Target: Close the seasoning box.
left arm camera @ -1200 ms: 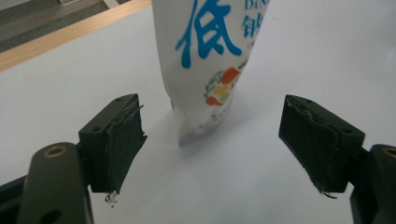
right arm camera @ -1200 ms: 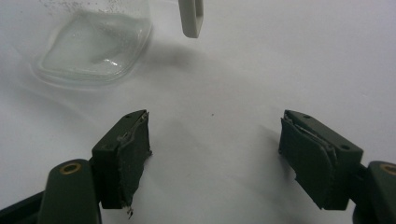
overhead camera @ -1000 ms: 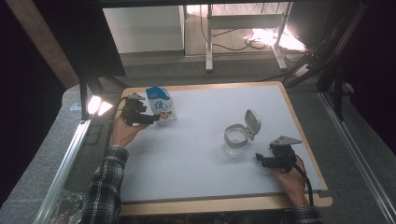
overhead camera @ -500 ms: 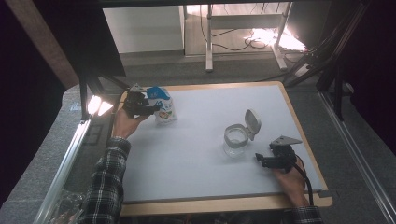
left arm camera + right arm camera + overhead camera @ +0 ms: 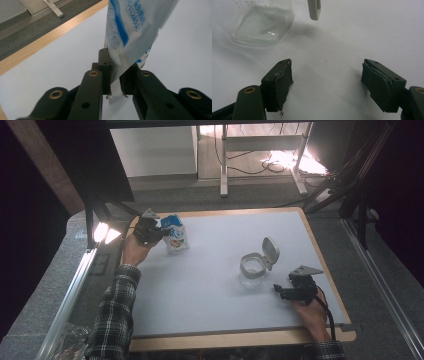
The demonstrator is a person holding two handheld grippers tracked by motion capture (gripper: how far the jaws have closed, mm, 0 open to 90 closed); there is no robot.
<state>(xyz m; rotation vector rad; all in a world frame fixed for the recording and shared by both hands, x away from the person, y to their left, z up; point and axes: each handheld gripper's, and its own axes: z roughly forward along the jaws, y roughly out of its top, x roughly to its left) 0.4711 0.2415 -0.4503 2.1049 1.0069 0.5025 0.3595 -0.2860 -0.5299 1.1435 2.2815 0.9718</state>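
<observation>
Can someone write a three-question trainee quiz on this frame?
1. True or false: the left tool is shut on the blue-and-white pouch.
2. Which is right about the clear jar? A) its hinged lid stands open, B) its lid is closed, C) it lies on its side.
3. What is between the pads of the right tool?

Key
1. True: the jaws have just been closing and now pinch the pouch's edge.
2. A.
3. Nothing but the bare white table top; the jaws stand apart, short of the jar.
</observation>
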